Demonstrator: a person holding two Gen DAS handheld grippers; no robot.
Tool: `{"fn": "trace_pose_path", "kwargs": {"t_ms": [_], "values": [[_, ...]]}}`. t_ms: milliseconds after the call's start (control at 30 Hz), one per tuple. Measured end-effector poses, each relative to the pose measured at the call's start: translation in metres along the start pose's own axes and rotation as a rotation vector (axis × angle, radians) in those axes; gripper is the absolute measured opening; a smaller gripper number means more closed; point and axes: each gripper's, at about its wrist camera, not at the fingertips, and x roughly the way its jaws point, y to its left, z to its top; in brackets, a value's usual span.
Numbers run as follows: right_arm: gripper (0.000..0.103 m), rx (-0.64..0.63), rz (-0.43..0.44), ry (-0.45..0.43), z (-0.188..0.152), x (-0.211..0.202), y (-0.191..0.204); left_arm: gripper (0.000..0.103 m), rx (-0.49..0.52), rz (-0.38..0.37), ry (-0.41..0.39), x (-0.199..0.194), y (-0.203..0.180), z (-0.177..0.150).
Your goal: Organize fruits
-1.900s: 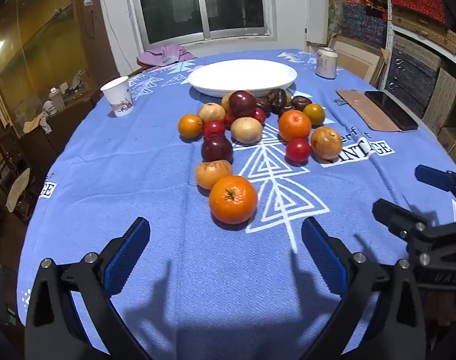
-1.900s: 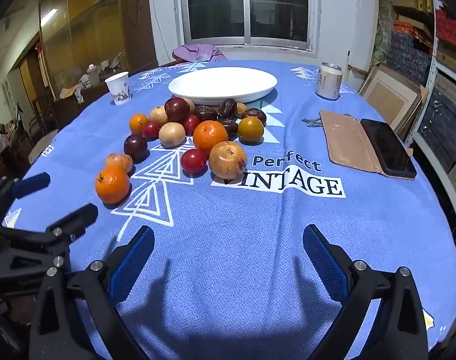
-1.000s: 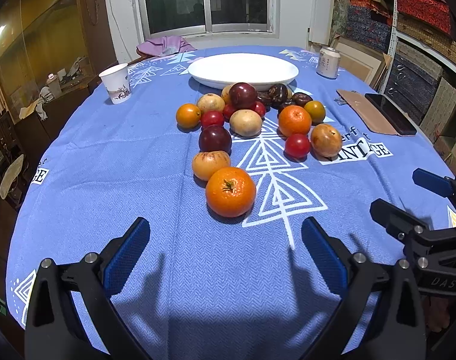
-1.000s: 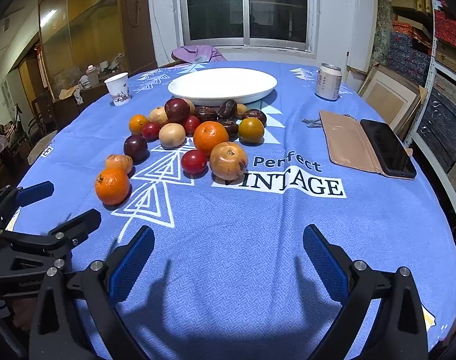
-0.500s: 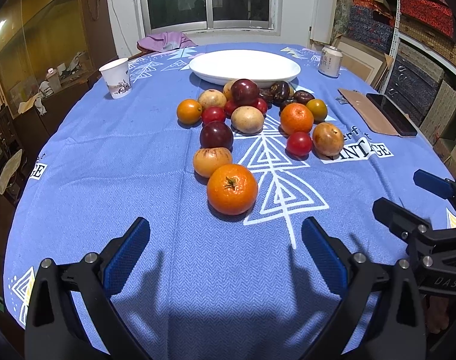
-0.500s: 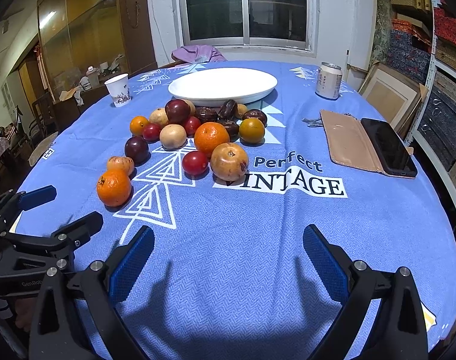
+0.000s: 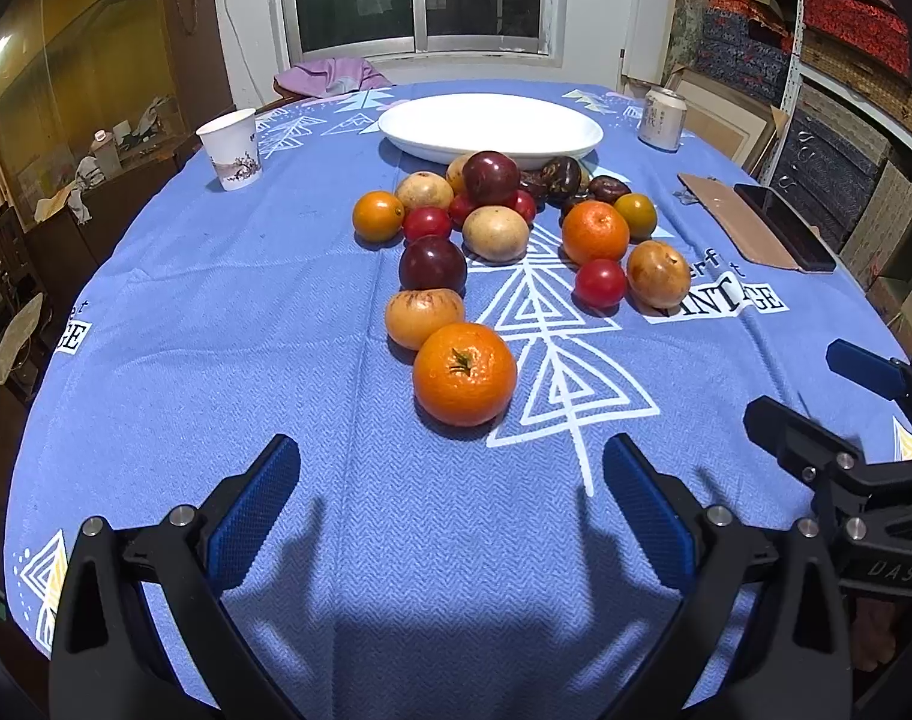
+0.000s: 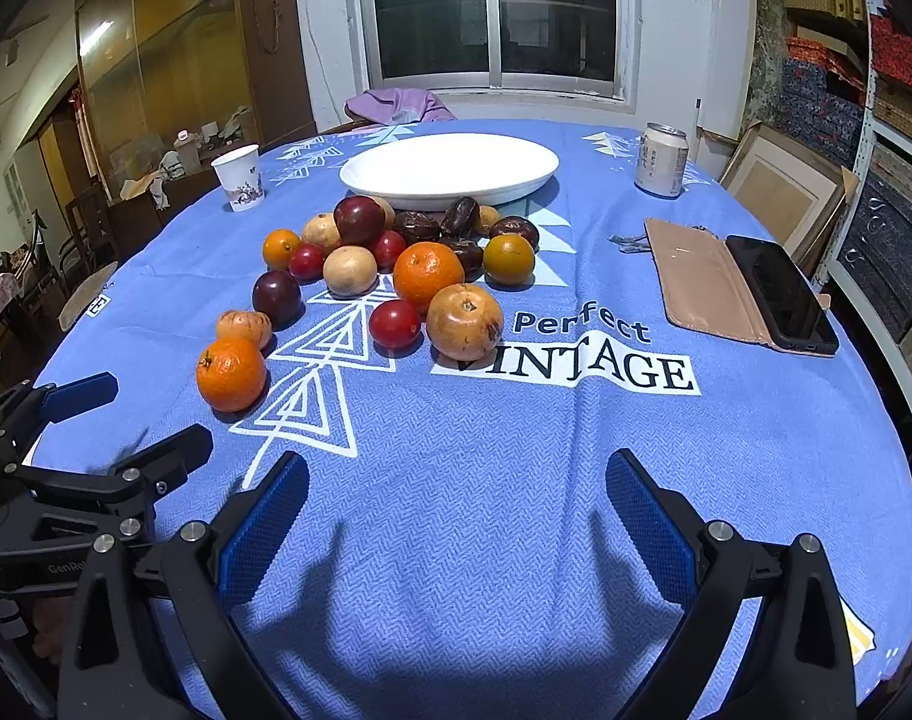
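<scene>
Left gripper (image 7: 450,483) jaws wide, empty, above blue-clothed surface (image 7: 228,324), just short of nearest round orange tangerine (image 7: 464,373). Right gripper (image 8: 456,495) jaws wide, empty, over bare cloth. Mixed fruit cluster (image 8: 396,264) mid-surface, touching near rim of empty white oval plate (image 8: 450,168).
</scene>
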Motion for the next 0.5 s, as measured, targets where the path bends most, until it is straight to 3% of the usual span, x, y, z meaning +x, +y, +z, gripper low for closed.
{"fn": "trace_pose_path", "kwargs": {"t_ms": [500], "values": [[0.100, 0.001, 0.000, 0.000, 0.0001, -0.0004, -0.0006, 0.099, -0.001, 0.002, 0.006, 0.0009, -0.0002, -0.0012]]}}
